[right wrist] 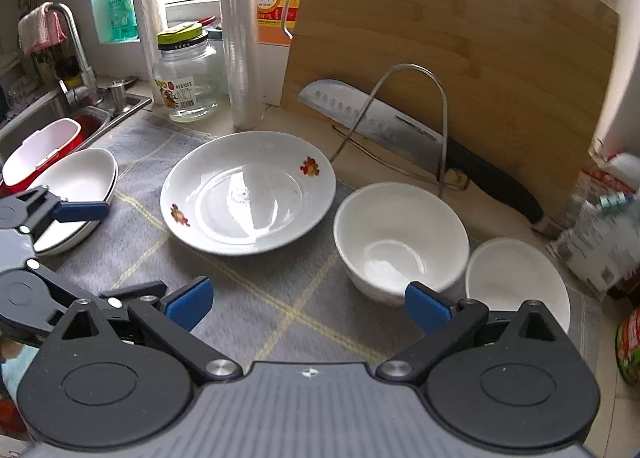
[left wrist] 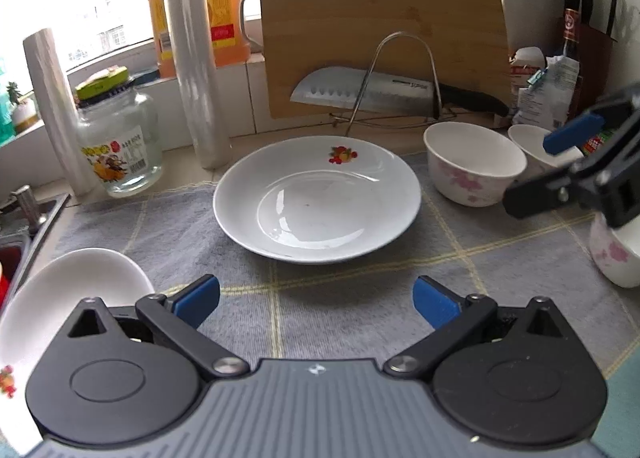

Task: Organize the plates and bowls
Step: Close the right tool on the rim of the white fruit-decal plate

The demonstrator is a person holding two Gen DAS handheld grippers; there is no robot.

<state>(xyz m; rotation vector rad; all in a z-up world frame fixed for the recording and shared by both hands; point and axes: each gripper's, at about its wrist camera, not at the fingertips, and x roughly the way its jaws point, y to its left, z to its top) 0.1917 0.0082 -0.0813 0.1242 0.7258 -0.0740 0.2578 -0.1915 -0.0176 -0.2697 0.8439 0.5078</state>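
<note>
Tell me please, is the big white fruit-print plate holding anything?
Empty: the white fruit-print plate shows only bare glossy glaze in both views.

I am seeing a white plate [right wrist: 247, 194] showing red-and-yellow fruit motifs on its rim, lying on a grey cloth [right wrist: 256, 310] crossed by pale yellow lines. A white bowl [left wrist: 472, 168] is showing pink blossoms, and my fingers [left wrist: 198, 300] are wearing blue pads on black links.
</note>
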